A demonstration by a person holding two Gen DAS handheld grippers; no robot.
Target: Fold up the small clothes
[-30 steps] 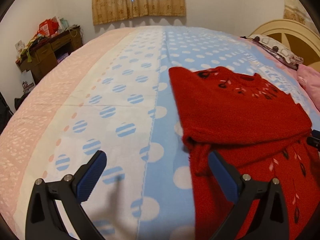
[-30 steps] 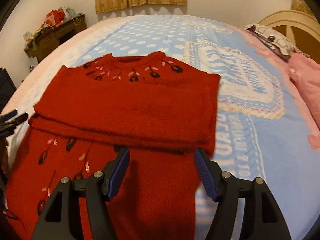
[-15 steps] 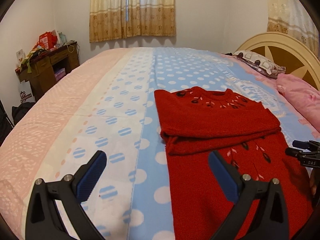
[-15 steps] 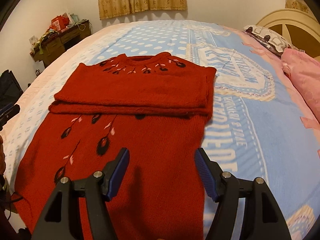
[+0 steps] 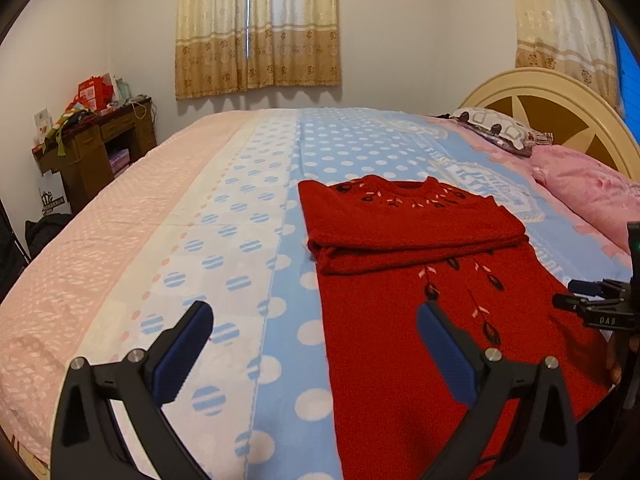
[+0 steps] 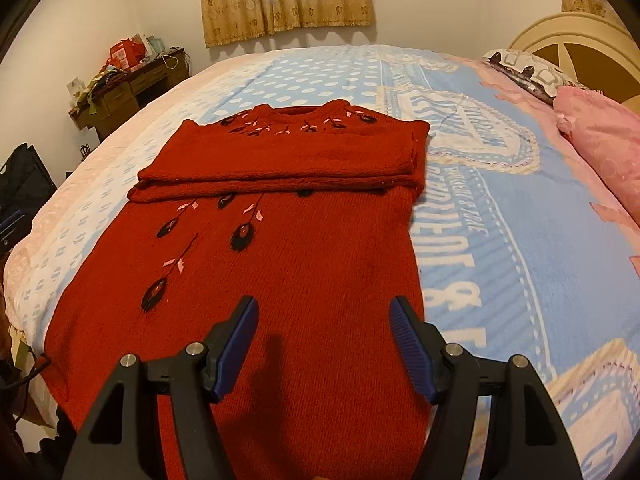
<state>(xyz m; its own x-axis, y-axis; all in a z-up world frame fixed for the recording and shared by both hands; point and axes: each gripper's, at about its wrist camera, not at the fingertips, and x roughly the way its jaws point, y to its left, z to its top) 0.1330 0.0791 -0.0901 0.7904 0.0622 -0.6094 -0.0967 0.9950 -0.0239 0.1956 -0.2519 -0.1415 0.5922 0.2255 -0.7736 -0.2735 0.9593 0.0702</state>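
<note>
Right wrist: red sweater [image 6: 288, 264] (sleeves folded) under the spread, empty right tool [image 6: 322, 344].

A home bedroom: a wide bed [image 5: 224, 216] with headboard [image 5: 560, 108], pillows [image 5: 496, 130], curtained window [image 5: 258, 28] and cluttered desk [image 5: 96, 140].

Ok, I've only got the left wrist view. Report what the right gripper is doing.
Observer: The right gripper is open and holds nothing. Its jaws are spread above the lower body of the red sweater.
Operator: Now give me the sweater's right edge near that gripper. The gripper blocks it on my side.
Observer: That edge lies flat and runs fairly straight down from the fold. Beside it, the blanket lettering is uncovered.
</note>
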